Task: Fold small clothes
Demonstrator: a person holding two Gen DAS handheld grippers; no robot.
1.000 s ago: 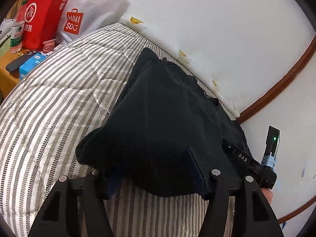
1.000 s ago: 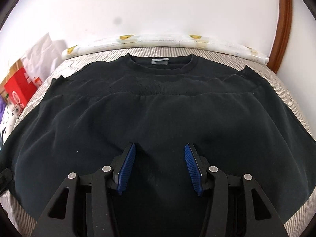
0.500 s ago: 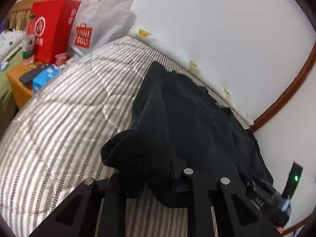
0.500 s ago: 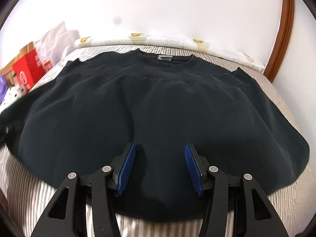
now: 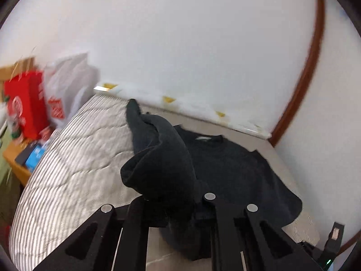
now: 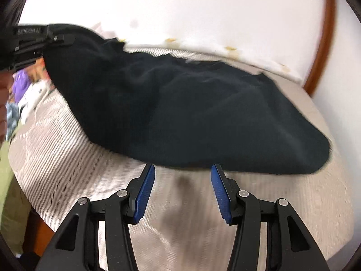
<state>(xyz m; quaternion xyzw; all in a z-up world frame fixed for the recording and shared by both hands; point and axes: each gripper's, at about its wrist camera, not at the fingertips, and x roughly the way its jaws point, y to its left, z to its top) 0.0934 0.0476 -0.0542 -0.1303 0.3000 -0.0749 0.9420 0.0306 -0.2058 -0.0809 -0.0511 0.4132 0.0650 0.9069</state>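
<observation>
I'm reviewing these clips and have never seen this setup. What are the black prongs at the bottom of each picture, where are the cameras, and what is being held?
No robot here: a person holds a two-finger gripper in each hand, each with a fisheye camera looking along its fingers. The prongs are those fingers. One picture is from the left gripper, the other from the right gripper. A black shirt lies on a striped mattress beside a white wall. The left gripper is shut on the shirt's edge and lifts it over the rest. The right gripper is open, its blue pads apart, holding nothing. Shopping bags stand beyond the bed.
</observation>
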